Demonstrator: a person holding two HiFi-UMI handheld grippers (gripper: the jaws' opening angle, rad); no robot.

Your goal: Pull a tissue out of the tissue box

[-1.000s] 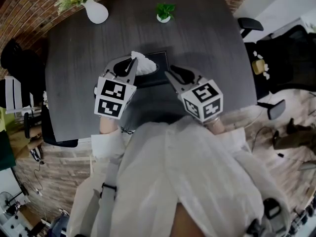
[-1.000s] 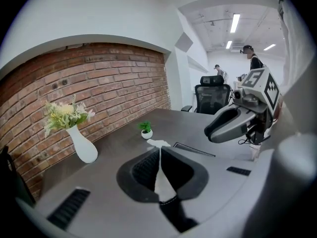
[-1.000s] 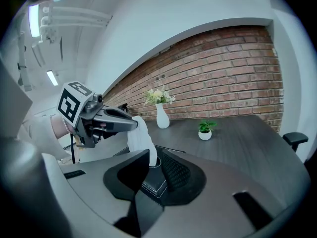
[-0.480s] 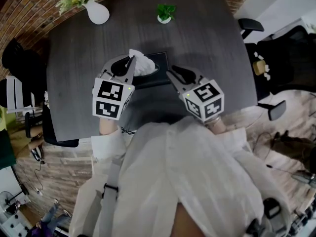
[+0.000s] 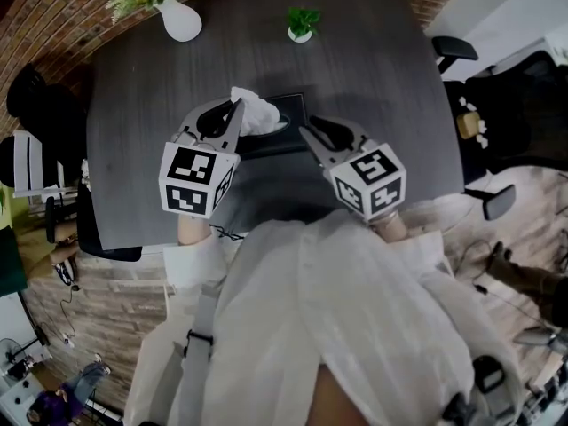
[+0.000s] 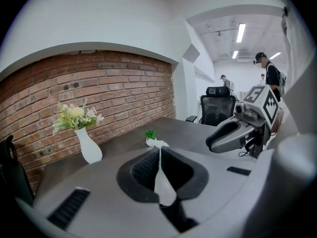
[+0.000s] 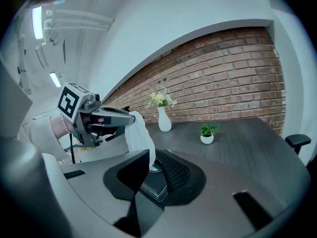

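Tissue: white, soft, crumpled paper sheet (image 5: 255, 114). Its upper end is above the box and its lower end runs down into the box opening.
Tissue box: dark, flat, rectangular box (image 5: 293, 118) with a leather-like skin and pale stitching along the edge. It lies on the table's middle, just in front of the person.
Left gripper: grey two-jaw tool (image 5: 232, 114) with ribbed black pads. The jaws are pressed together, pinching the tissue's top; a white fold shows in the seam between the pads in the left gripper view.
Right gripper: matching grey tool (image 5: 311, 134), just beside the box's near right side. The jaws stand apart with nothing pinched. The box top shows between them in the right gripper view; contact with the box cannot be confirmed.
Step in hand: extraction, judged about midway, with the sheet lifted but not free of the opening.
Next move: a steady upward and outward pull is called for. The box looks light, so bracing it with the right gripper would probably keep it down.
Handling note: thin paper may tear under a jerk.
Table: dark grey, wood-grained top (image 5: 373, 78).
Background: a white ceramic vase of flowers (image 5: 182, 20) and a small green plant in a white pot (image 5: 300, 27), both well apart from the box.
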